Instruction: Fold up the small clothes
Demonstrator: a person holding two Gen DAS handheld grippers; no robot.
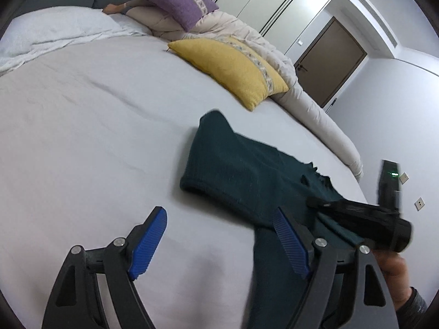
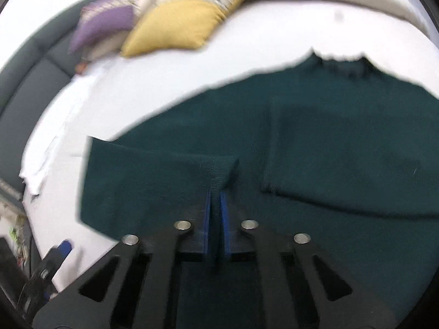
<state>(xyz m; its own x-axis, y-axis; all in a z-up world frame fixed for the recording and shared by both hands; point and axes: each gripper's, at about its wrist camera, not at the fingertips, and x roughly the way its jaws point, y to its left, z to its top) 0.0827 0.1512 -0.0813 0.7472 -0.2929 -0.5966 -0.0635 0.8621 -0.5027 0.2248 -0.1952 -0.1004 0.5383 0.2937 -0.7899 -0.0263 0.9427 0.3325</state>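
The right gripper point(image 2: 215, 192) is clamped on a fold of the dark green sweater point(image 2: 301, 142), the pinched cloth directly ahead of its fingertips, while the left gripper point(image 1: 219, 244) hangs with jaws wide apart, empty, above the sheet at the garment's left edge. The sweater lies flat, long axis running across the right wrist view, collar at the far side; the right hand is judged nearer. It rests on a white bed point(image 1: 82, 137); beyond lie a yellow cushion point(image 1: 233, 68), purple cushion point(image 1: 175, 0), wardrobes and door.
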